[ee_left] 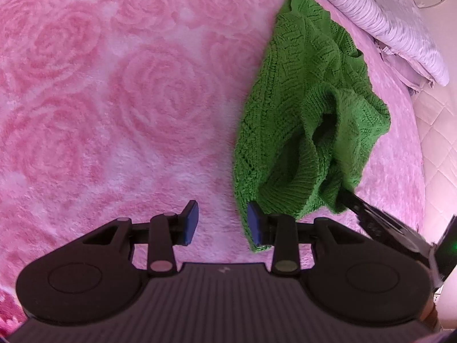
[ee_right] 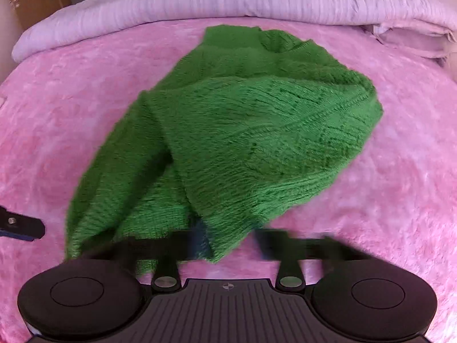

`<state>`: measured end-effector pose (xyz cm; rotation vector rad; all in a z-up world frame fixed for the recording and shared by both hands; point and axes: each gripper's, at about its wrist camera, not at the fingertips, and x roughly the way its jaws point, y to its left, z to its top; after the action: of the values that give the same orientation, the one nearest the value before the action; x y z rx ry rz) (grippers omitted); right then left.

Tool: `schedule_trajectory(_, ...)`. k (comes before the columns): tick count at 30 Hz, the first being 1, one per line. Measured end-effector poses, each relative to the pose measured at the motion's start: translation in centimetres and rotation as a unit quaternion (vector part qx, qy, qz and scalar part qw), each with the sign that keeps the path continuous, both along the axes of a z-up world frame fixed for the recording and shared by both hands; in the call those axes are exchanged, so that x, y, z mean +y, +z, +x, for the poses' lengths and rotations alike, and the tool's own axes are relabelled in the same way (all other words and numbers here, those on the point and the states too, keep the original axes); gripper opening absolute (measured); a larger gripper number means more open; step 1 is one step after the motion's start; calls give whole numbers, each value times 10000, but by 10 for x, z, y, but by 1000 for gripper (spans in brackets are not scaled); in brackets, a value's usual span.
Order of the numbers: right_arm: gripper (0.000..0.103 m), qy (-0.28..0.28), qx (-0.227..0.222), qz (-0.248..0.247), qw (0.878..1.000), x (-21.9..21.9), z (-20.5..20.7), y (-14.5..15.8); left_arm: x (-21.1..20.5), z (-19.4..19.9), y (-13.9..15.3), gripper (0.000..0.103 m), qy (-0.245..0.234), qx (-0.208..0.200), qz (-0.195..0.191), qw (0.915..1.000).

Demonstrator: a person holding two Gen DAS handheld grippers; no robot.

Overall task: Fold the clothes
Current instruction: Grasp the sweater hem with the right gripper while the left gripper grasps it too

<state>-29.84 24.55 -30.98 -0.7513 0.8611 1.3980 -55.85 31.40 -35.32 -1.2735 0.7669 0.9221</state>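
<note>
Left tongs [ee_left: 222,223]: jaws apart, empty, sweater hem just beside the right pad.
Green sweater [ee_left: 302,108]: crumpled on the pink blanket [ee_left: 114,100] of the bed, nothing folded yet.
Right tongs [ee_right: 231,243]: blurred, closed on the sweater's near edge.
Containers: none seen.

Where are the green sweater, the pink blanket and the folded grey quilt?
green sweater [ee_left: 300,85], left wrist view, on its knitted body.
pink blanket [ee_left: 128,100], left wrist view, on a rose pattern.
folded grey quilt [ee_right: 200,3], right wrist view, on its ribbed top.
</note>
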Motion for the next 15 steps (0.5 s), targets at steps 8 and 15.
schedule_trajectory(8, 2, -1120, -688, -611, 9894, -97, 106, 49, -11, 6, 7, 32, -121, -255, -9, 9996)
schedule_trajectory(15, 6, -2614, 1156, -1464, 9470, -145, 193, 16, -14, 19, 6, 34, 3, -368, -79, 9993)
